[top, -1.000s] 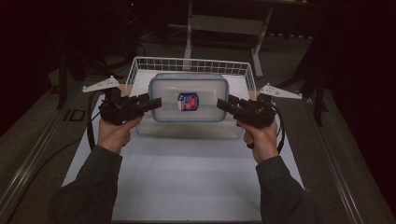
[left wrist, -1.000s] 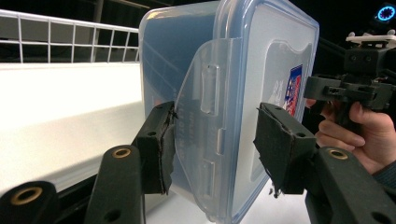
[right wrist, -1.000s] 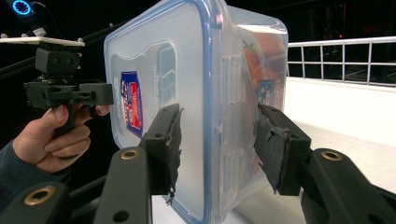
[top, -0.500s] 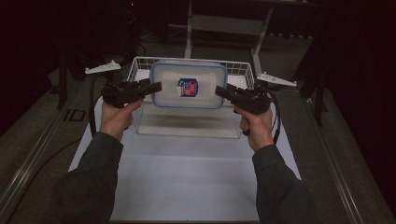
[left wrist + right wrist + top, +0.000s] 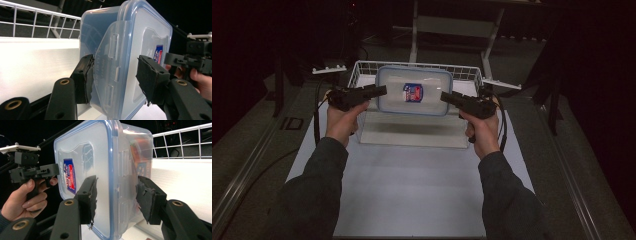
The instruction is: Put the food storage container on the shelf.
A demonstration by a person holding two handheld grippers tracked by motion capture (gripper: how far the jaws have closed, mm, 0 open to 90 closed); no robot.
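Currently both grippers are clamping the lidded plastic container (image 5: 414, 91) by its ends, left gripper (image 5: 382, 90) and right gripper (image 5: 445, 96), holding it raised over the wire basket (image 5: 362, 68).

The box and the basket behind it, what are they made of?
The box looks like see-through plastic, smooth and slightly frosted, with a blue-edged lid and moulded side clips. The basket seems to be thin metal wire coated glossy white, since its walls are an open grid of rods.
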